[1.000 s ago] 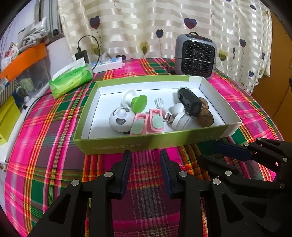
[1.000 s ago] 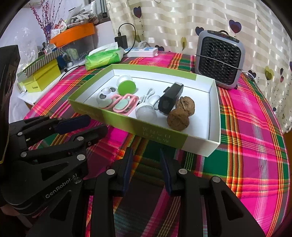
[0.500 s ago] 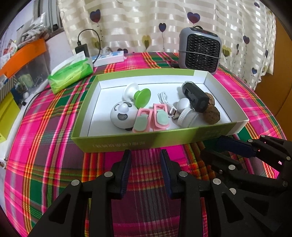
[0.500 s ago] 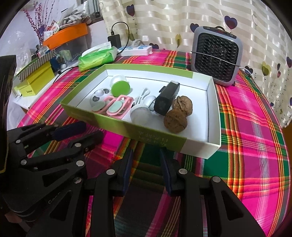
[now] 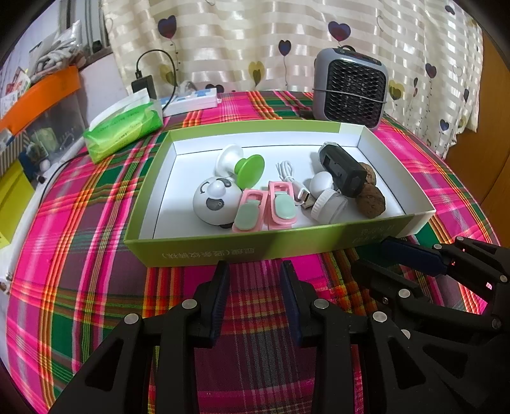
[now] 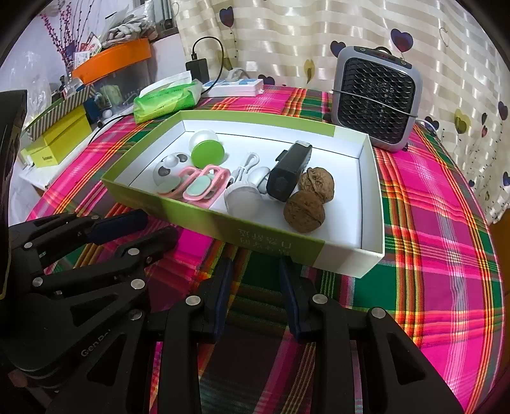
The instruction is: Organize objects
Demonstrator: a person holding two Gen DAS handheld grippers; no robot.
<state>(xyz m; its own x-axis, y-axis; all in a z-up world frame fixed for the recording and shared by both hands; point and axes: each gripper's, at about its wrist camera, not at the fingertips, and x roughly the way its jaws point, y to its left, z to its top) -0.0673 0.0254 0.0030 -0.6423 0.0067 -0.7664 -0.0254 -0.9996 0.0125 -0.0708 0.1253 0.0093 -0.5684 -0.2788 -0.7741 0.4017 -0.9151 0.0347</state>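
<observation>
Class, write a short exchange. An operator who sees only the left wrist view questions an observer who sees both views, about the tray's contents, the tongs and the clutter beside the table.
Operator: I see one walnut clearly. Is there another behind the black device?
Observer: Yes. There are two walnuts, one behind the other, right of the black device.
Operator: Are the right tongs holding anything?
Observer: No. The right tongs stand apart with only plaid cloth between them.
Operator: What's past the orange-lidded bin?
Observer: Purple twigs rise behind the orange-lidded bin.
</observation>
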